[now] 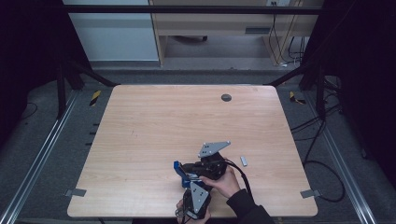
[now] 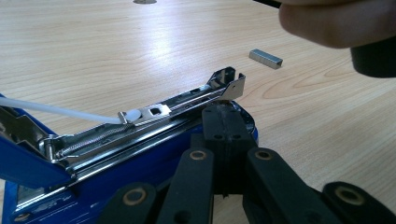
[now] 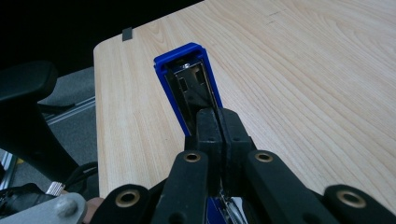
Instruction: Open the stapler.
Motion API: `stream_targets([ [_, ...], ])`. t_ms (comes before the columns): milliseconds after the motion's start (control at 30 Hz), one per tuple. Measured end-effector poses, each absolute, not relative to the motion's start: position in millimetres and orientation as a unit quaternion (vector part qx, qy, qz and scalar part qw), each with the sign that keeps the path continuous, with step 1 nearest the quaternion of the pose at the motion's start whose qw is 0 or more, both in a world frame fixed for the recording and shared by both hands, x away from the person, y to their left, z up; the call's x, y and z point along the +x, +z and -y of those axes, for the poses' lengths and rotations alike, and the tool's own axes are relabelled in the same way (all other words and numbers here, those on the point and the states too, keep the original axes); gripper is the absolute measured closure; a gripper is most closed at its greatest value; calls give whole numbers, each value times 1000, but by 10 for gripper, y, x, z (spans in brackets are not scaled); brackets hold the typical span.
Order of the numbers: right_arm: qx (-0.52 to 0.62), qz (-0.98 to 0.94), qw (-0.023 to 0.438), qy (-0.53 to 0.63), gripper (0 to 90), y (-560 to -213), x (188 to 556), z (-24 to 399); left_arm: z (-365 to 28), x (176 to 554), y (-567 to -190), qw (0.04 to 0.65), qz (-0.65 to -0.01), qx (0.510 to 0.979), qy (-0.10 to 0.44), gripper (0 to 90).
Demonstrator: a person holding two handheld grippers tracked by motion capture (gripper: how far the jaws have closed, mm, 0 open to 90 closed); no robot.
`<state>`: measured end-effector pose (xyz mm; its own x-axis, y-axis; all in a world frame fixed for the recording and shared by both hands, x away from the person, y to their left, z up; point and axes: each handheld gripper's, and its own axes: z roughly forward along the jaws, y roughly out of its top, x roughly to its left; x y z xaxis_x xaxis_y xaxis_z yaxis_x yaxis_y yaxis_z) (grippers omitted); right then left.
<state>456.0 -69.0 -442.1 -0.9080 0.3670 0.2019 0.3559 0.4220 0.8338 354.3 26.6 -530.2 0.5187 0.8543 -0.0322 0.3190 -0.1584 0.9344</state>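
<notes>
Looking down from the high view, a pale wood-grain table [image 1: 154, 130] with rounded corners stands on grey carpet, with metal rails along both sides and dark curtains around; a small round grey cap [image 1: 226, 97] sits in the far part of the top. Near the front edge the two hands crowd together: the right gripper [image 1: 189, 167] points left, the left gripper [image 1: 190, 184] points away from the person just under it, and both meet at a blue stapler [image 1: 180, 171]. A short silvery strip of staples [image 1: 243, 161] lies on the wood a little to the right of the right gripper. The hands hide most of the stapler here.

From the left gripper view, the black jaws are pressed shut on the stapler's blue base [image 2: 140, 172], just below the shiny metal staple channel [image 2: 187, 100], which lies open with its spring and a white plastic pusher rod showing. The staple strip [image 2: 265, 58] rests beyond the jaws, to their right, well apart. A blurred hand cuts in at the top right corner.

From the right gripper view, the jaws are clamped together on the stapler's raised blue lid [image 3: 184, 88], whose metal-lined underside faces the camera. How much of the lid sits between the pads is hard to make out. Left of the jaws, a dark chair is cut off beyond the table's edge.
</notes>
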Motion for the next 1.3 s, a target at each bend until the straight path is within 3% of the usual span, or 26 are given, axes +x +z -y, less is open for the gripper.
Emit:
stream_targets([
  [1300, 200, -865, -20, 460, 900, -4534, 4642, 446, -267, 3538, -5306, 501, -411, 713, 269, 900],
])
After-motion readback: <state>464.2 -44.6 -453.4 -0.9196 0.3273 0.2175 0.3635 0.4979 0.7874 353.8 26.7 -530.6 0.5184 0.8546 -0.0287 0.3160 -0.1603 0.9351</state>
